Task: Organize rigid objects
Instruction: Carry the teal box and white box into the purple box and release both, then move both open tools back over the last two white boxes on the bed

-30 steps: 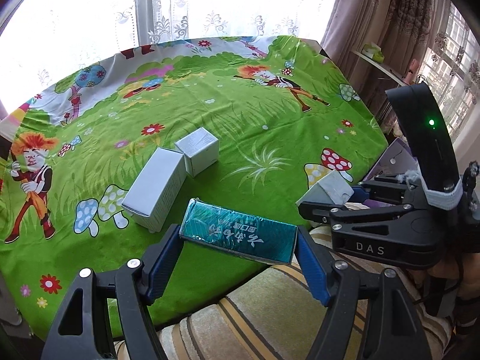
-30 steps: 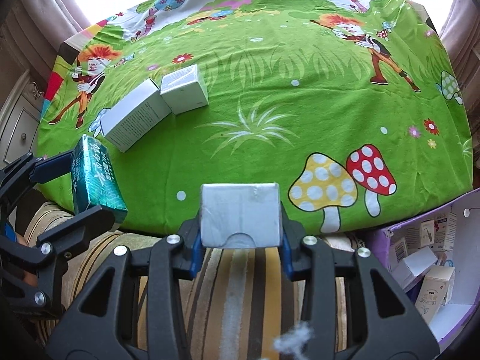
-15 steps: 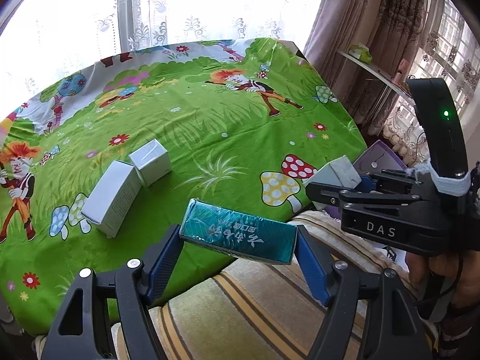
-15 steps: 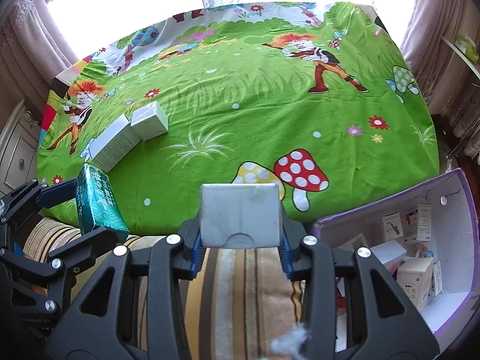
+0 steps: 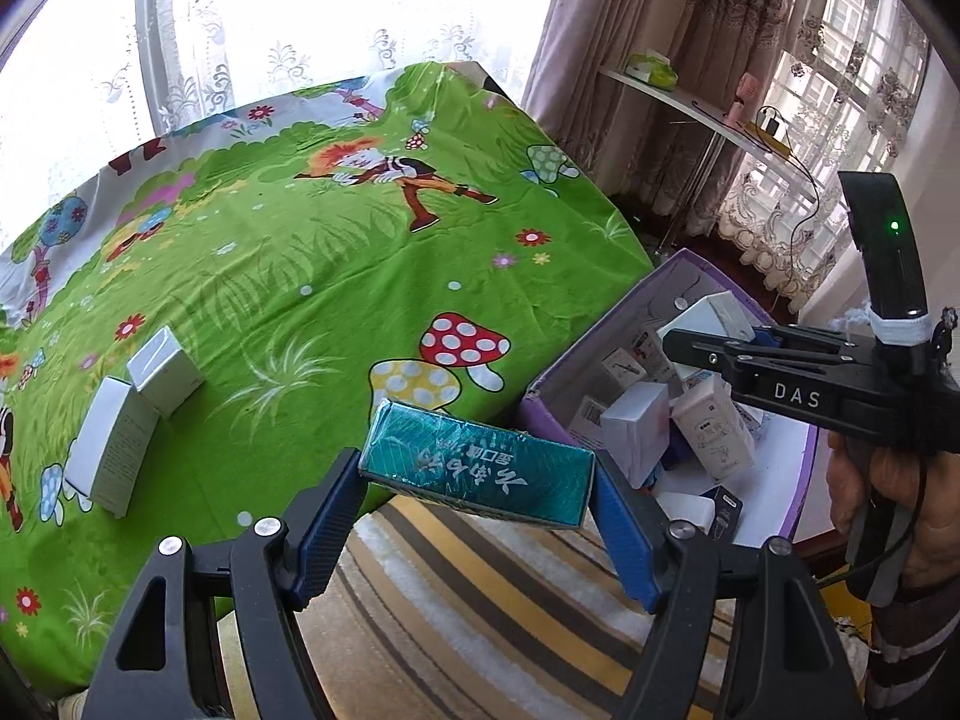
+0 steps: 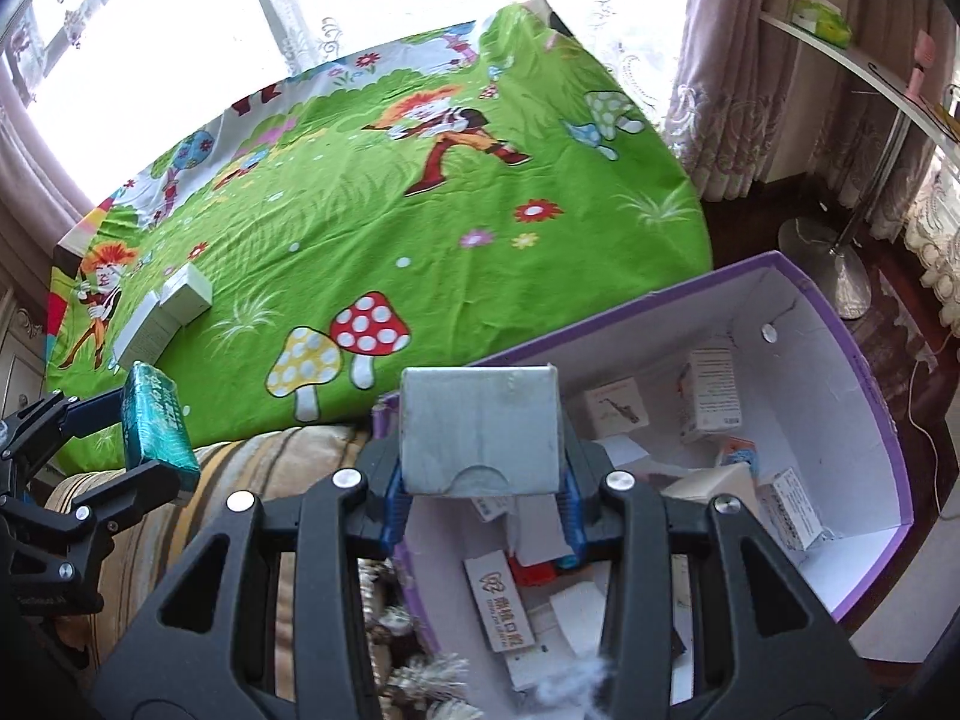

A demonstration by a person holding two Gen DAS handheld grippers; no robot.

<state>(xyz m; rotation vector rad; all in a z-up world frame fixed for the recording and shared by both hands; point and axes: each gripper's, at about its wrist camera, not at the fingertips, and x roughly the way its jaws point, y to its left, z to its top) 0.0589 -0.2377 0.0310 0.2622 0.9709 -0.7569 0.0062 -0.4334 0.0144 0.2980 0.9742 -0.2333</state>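
While clamped crosswise, the teal box (image 5: 477, 468) bridges both left fingers (image 5: 327, 531).

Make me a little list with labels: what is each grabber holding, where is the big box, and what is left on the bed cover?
left gripper: shut on a teal box
right gripper: shut on a grey box, at the near edge of the bin
purple bin: beside the green cartoon cloth, white inside, many small boxes in it
left on cloth: two white boxes, side by side
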